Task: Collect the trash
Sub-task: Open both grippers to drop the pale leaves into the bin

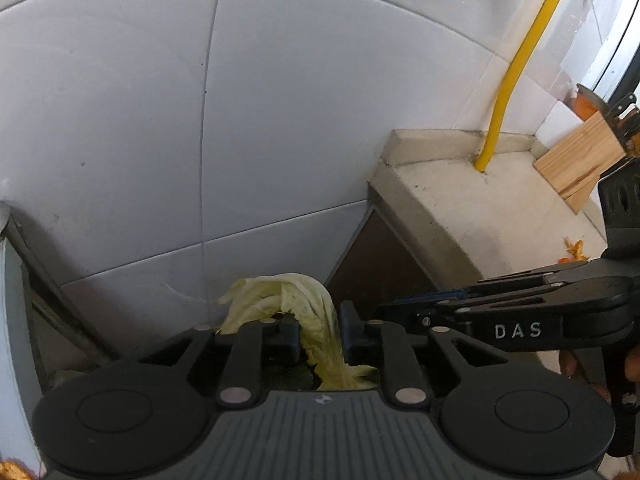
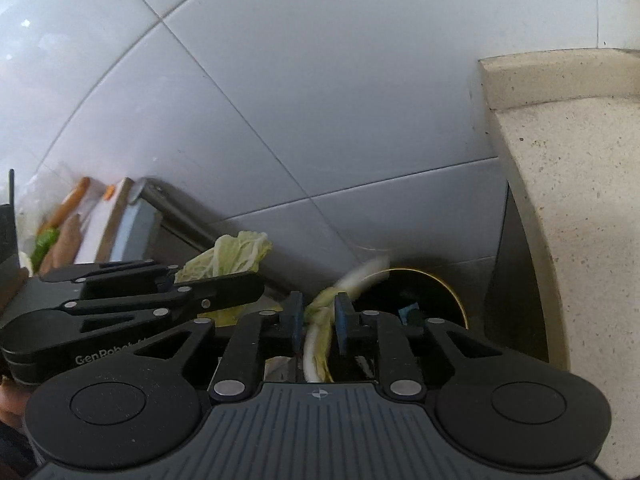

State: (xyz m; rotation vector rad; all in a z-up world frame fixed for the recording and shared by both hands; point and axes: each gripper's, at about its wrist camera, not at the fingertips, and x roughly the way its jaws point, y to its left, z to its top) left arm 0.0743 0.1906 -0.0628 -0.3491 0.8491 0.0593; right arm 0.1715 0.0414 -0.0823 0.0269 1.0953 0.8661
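"DAS" on right tongs arm; "GenRobot…", partly hidden, on left tongs.

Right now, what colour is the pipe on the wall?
Yellow. The pipe runs down the wall into the counter, clearest in the left wrist view.

The left black two-finger gripper and right black two-finger gripper are each pinching something, side by side.

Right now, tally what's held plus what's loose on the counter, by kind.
Cabbage leaf pieces held: 2, a leafy piece in the left gripper, a stalk piece in the right gripper.
Orange peel scraps on the counter: 1 cluster.
Knife block: 1.
Yellow pipe: 1.
Total: 5.
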